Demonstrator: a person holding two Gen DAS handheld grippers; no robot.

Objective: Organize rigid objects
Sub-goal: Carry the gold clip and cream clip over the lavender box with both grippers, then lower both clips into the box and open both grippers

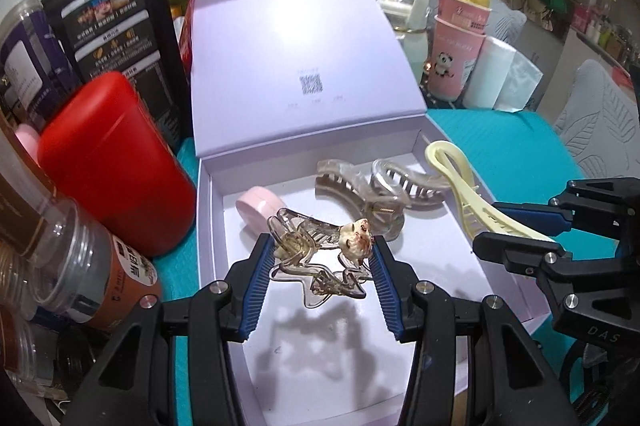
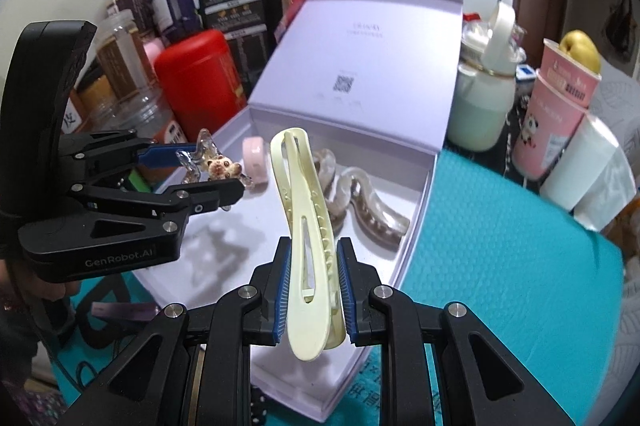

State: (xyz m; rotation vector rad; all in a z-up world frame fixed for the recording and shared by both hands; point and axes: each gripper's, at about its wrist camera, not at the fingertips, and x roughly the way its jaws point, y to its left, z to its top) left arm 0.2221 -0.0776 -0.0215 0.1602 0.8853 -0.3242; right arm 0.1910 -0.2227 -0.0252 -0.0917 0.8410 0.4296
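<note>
My left gripper (image 1: 320, 242) is shut on a clear hair clip with a small bear charm (image 1: 320, 246), held just above the floor of the open lavender box (image 1: 206, 222). The box also holds a pink ring-shaped piece (image 1: 258, 205) and a large translucent claw clip (image 1: 372, 185). My right gripper (image 2: 314, 246) is shut on a long cream hair clip (image 2: 304, 193), which points forward over the box's near right part (image 2: 420, 226). From the right wrist view the left gripper (image 2: 218, 167) hangs at the left with the bear clip (image 2: 222, 165). The right gripper (image 1: 486, 224) shows at the left view's right edge.
The box lid (image 1: 296, 37) stands upright at the back. A red canister (image 1: 112, 161), jars (image 1: 92, 266) and a black pouch (image 1: 116, 13) crowd the left side. Stacked pink cups with an apple (image 1: 460, 37), a bottle (image 2: 480, 105) and a white roll (image 1: 496, 73) stand at the right on the teal mat (image 2: 500, 246).
</note>
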